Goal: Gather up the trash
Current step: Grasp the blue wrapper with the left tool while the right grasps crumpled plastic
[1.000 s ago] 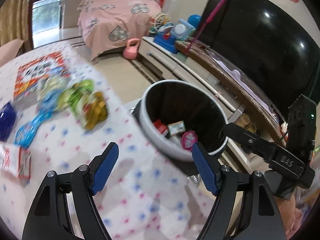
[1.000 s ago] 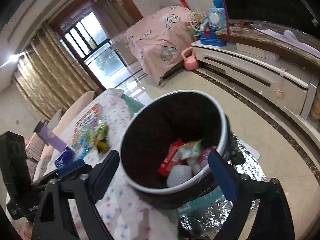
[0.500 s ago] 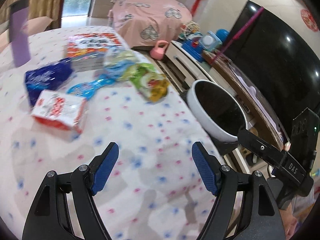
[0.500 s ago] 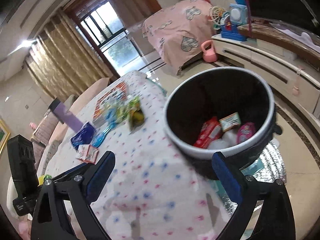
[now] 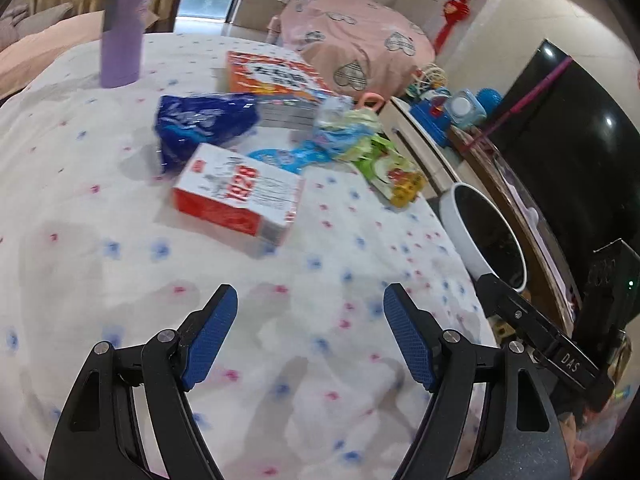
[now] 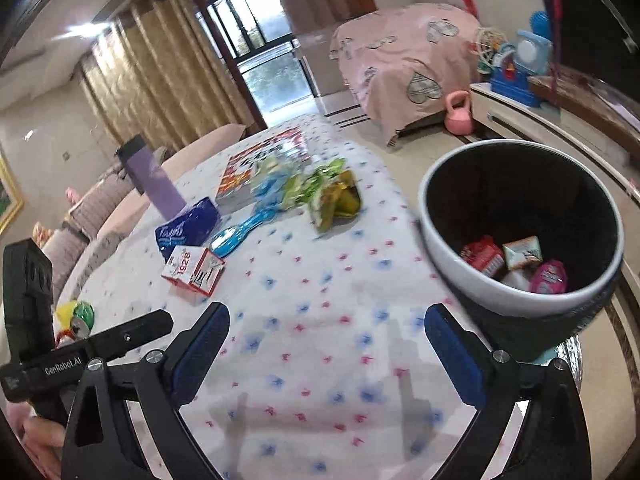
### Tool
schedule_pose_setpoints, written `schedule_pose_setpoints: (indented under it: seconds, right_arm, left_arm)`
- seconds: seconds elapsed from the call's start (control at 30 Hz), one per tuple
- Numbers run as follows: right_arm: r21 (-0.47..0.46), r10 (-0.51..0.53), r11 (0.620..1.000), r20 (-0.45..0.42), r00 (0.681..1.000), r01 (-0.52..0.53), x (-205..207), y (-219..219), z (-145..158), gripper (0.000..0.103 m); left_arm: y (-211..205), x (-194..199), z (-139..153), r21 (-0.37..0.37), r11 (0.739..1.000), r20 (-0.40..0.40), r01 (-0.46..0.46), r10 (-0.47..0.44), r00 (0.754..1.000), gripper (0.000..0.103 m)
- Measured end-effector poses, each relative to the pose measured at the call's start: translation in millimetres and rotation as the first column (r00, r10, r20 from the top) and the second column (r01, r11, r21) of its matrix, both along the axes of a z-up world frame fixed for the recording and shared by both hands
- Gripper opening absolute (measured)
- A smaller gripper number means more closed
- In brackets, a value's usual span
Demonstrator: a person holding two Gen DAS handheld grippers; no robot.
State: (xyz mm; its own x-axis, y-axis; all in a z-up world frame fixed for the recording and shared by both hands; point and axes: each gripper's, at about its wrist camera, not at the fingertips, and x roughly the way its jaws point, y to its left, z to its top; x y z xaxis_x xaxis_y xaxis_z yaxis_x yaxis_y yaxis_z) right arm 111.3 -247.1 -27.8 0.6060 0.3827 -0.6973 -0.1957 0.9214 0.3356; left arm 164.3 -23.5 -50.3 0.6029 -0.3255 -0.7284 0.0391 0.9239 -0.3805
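A living room with gold curtains, a pink-covered bed and a dark TV surrounds a bench [image 5: 120, 248] draped in white cloth dotted with blue and pink flowers. On it the trash lies in a loose cluster toward the far side: a red and white box [image 5: 238, 194] nearest, lying flat, its print blurred; a crumpled blue bag [image 5: 200, 128] just behind it; a blue wrapper [image 5: 288, 158] beside that; and green and yellow snack bags [image 5: 384, 160] close to the bench's right edge. A book [image 5: 276, 80] and a purple bottle [image 5: 122, 36] (upright) stand farther back.

The bin [image 6: 520, 232], white outside and black inside, sits just off the bench's right edge and holds a red packet [image 6: 482, 256], a small carton and a pink wrapper.

The left gripper [image 5: 310, 336] hovers over bare cloth short of the box, its blue fingers [image 5: 208, 336] spread wide and holding nothing. The right gripper [image 6: 326, 354] hangs over the near cloth beside the bin, fingers [image 6: 452, 356] likewise spread and empty. Open cloth lies between both grippers and the trash.
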Motion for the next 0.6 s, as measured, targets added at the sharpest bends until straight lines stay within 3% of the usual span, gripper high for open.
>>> schedule_pose_setpoints:
  seconds: [0.37, 0.6]
  right_arm:
    - [-0.041, 0.039, 0.998, 0.025, 0.999, -0.038, 29, 22, 0, 0.099]
    - [-0.077, 0.077, 0.994, 0.002, 0.997, -0.077, 58, 24, -2, 0.099]
  left_arm:
    - [25, 12, -3, -0.018, 0.999, -0.018, -0.048, 0.047, 0.999, 0.077]
    - [20, 31, -2, 0.027, 0.999, -0.01, -0.032, 0.032, 0.999, 0.08]
